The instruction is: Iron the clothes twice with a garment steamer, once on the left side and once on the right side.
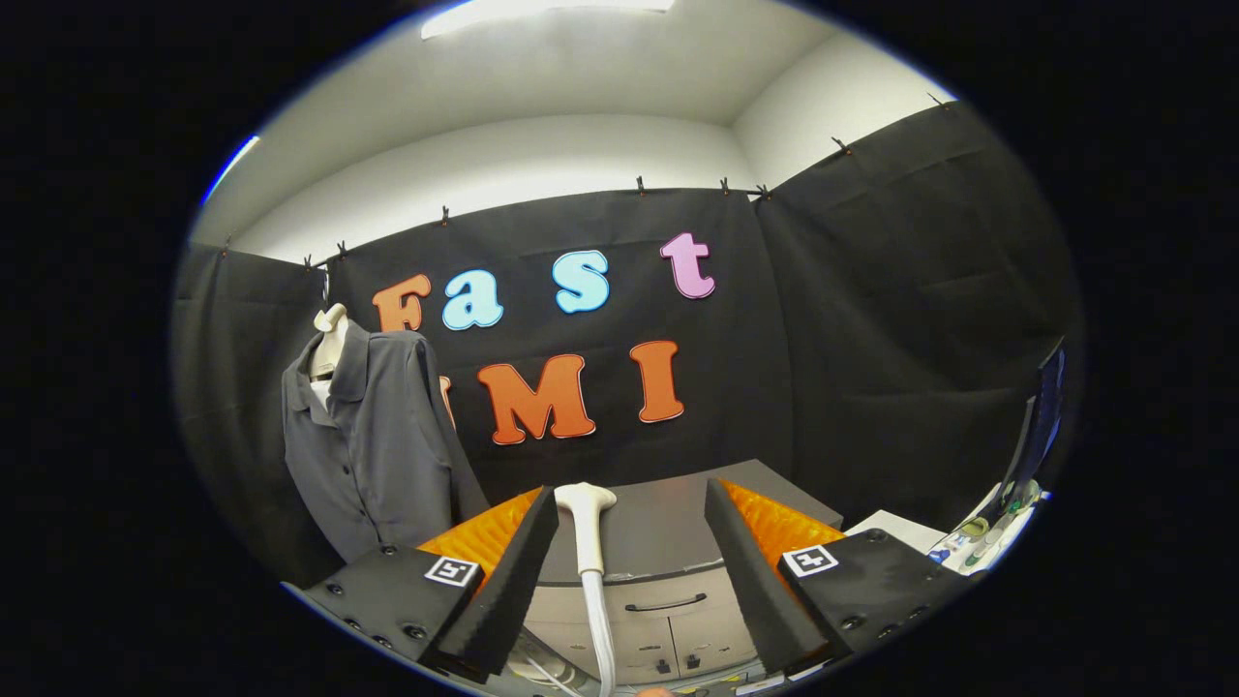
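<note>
A dark grey collared shirt (373,440) hangs on a pale hanger form (329,339) against the booth wall, beyond my left finger and off to the left. The white garment steamer head (587,528) stands upright between my fingers, close to the left one, with its white hose (602,639) running down below. My gripper (629,489) is open, fingers spread wide, and neither presses on the steamer.
A grey cabinet (668,528) with a drawer handle (665,607) stands just ahead behind the steamer. To the right, a white table (895,528) carries small clutter, with a dark screen (1041,416) above it. Black cloth walls close in the back and sides.
</note>
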`<state>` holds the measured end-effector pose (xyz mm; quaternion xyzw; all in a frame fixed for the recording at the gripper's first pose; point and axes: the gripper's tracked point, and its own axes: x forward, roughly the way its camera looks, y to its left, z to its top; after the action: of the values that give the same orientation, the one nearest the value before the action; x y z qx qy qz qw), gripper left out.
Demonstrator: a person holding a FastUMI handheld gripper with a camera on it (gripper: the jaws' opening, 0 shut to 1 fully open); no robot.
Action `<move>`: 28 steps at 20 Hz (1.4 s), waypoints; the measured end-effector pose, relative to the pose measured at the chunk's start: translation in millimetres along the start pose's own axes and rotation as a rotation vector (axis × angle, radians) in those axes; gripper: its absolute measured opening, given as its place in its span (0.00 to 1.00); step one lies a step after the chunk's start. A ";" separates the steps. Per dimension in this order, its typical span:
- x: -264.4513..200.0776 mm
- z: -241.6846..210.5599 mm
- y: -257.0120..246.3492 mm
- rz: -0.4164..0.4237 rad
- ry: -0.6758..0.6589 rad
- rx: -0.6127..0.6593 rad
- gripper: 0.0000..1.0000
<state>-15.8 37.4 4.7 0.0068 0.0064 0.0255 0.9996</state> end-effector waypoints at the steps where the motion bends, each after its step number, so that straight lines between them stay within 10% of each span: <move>1: -0.8 -0.9 0.4 0.001 0.003 0.000 0.98; 18: 9.3 13.8 -5.9 -0.130 0.005 -0.029 0.98; 28: 35.3 -17.5 80.0 -0.122 0.087 -0.029 0.98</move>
<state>15.1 119.3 -12.0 -0.0094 0.0498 -0.0350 0.9981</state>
